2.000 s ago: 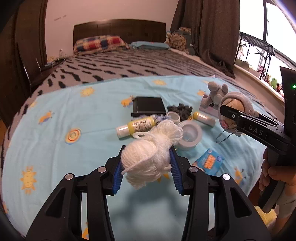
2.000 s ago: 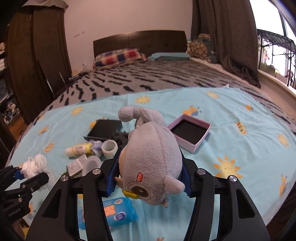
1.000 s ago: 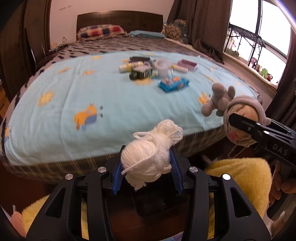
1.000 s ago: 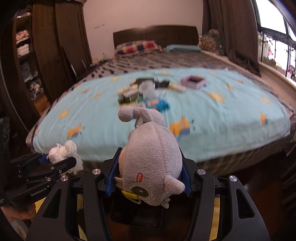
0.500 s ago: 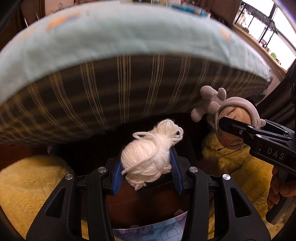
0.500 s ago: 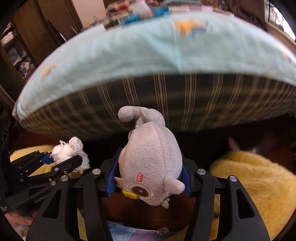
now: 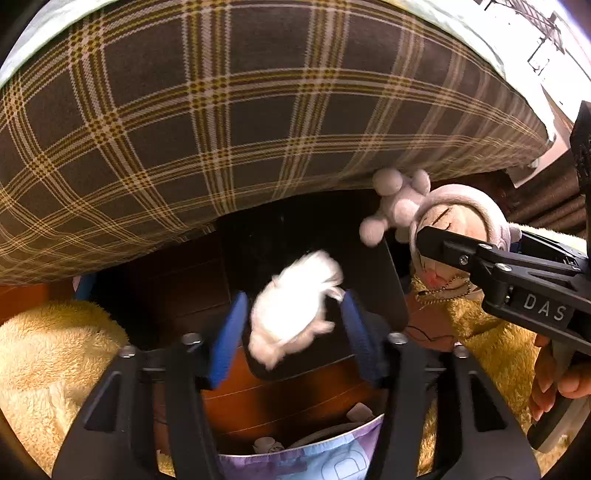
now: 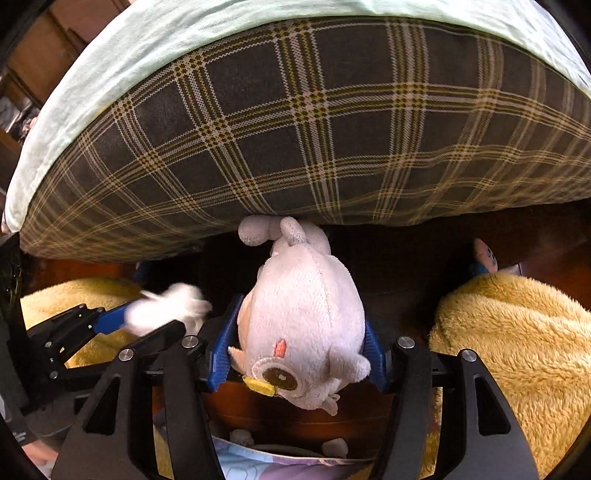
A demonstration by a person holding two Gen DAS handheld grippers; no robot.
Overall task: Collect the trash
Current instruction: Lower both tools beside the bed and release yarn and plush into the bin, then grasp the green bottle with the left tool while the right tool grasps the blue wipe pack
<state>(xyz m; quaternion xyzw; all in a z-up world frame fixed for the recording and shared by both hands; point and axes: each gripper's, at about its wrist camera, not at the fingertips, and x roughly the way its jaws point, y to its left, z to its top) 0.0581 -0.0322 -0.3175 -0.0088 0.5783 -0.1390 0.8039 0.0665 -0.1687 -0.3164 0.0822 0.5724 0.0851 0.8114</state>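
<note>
My left gripper (image 7: 293,332) has its blue pads spread wide, and the white yarn ball (image 7: 295,306) is blurred between them, touching neither pad. It hangs over a dark bin (image 7: 391,291) below the bed. The left gripper also shows in the right wrist view (image 8: 147,325) with the yarn ball (image 8: 166,306) at its tips. My right gripper (image 8: 295,350) is shut on a grey plush toy (image 8: 303,321), held head down. In the left wrist view the plush toy (image 7: 458,221) shows at the right in the right gripper (image 7: 443,240).
The plaid side of the mattress (image 7: 221,110) fills the upper part of both views, with a light blue sheet (image 8: 184,33) on top. Yellow fluffy fabric lies at left (image 7: 48,354) and right (image 8: 517,350). A pale printed bag edge (image 7: 314,461) sits at the bottom.
Both grippers have dropped from above the bed to below its edge. The left gripper has opened and the yarn ball has come loose, now blurred. The right still grips the plush.
</note>
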